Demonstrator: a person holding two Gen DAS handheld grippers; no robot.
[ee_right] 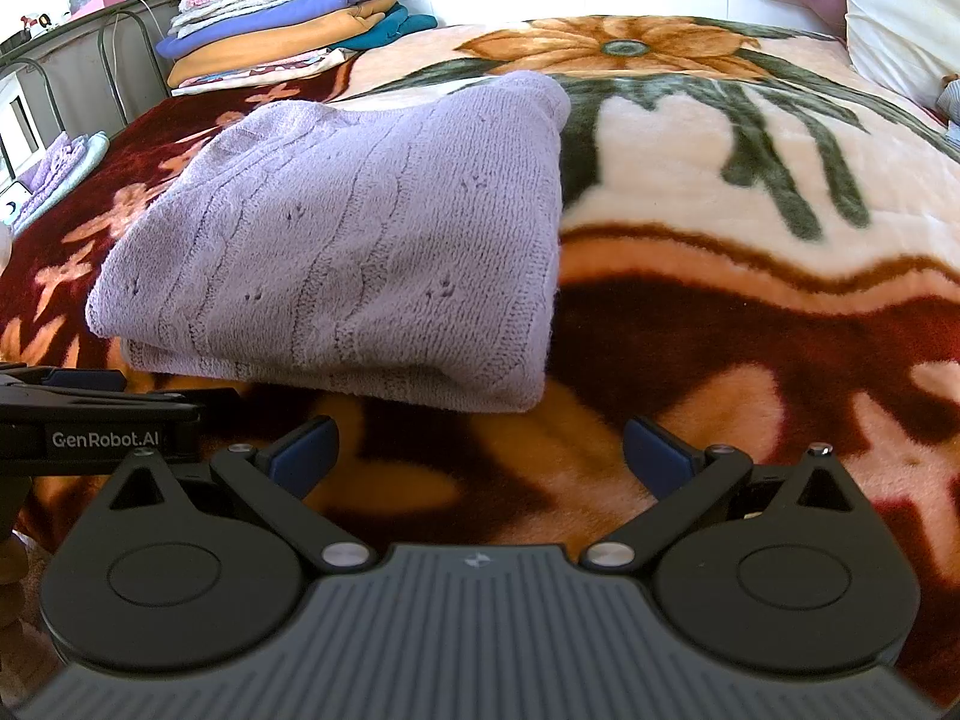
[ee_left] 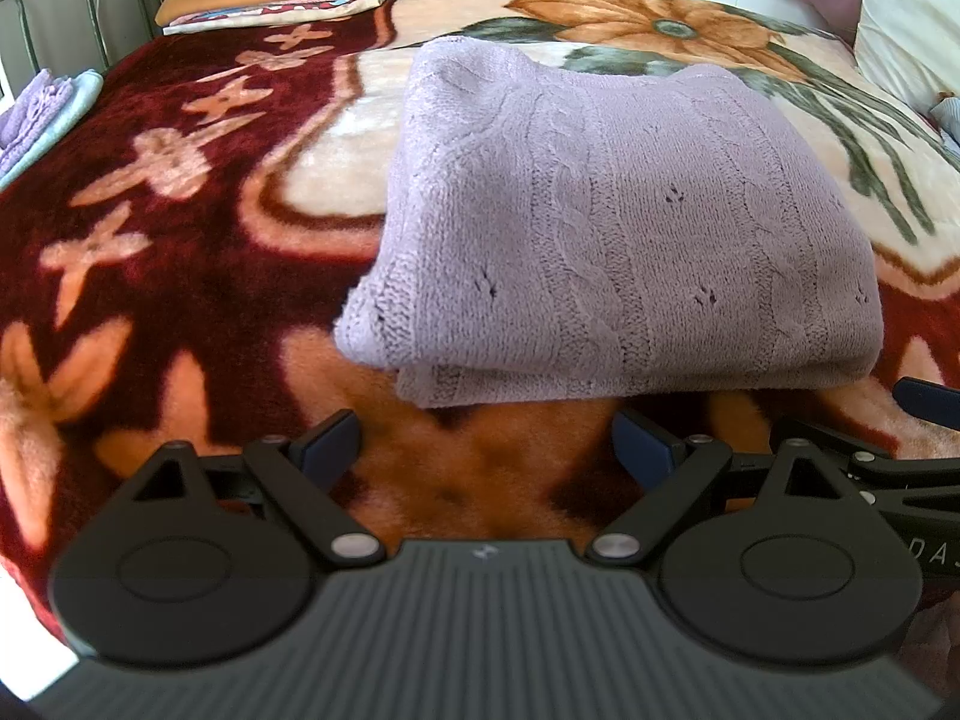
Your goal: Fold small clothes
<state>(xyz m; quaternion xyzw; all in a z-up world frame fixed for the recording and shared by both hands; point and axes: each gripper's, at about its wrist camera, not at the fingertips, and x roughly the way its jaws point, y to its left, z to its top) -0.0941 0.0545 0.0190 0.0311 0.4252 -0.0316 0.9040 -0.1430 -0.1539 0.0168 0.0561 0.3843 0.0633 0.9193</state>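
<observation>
A lilac knitted sweater (ee_left: 624, 228) lies folded in a thick rectangle on the flowered blanket; it also shows in the right wrist view (ee_right: 354, 240). My left gripper (ee_left: 486, 444) is open and empty, just short of the sweater's near edge. My right gripper (ee_right: 480, 450) is open and empty, near the sweater's near right corner. The right gripper's body shows at the right edge of the left wrist view (ee_left: 900, 456), and the left gripper's body shows at the left edge of the right wrist view (ee_right: 90, 414).
The bed carries a red, cream and orange blanket (ee_right: 750, 252). A stack of folded clothes (ee_right: 282, 30) sits at the far left corner. A small lilac and pale blue pile (ee_left: 42, 114) lies at the left edge. Pillows (ee_right: 900, 12) stand at the far right.
</observation>
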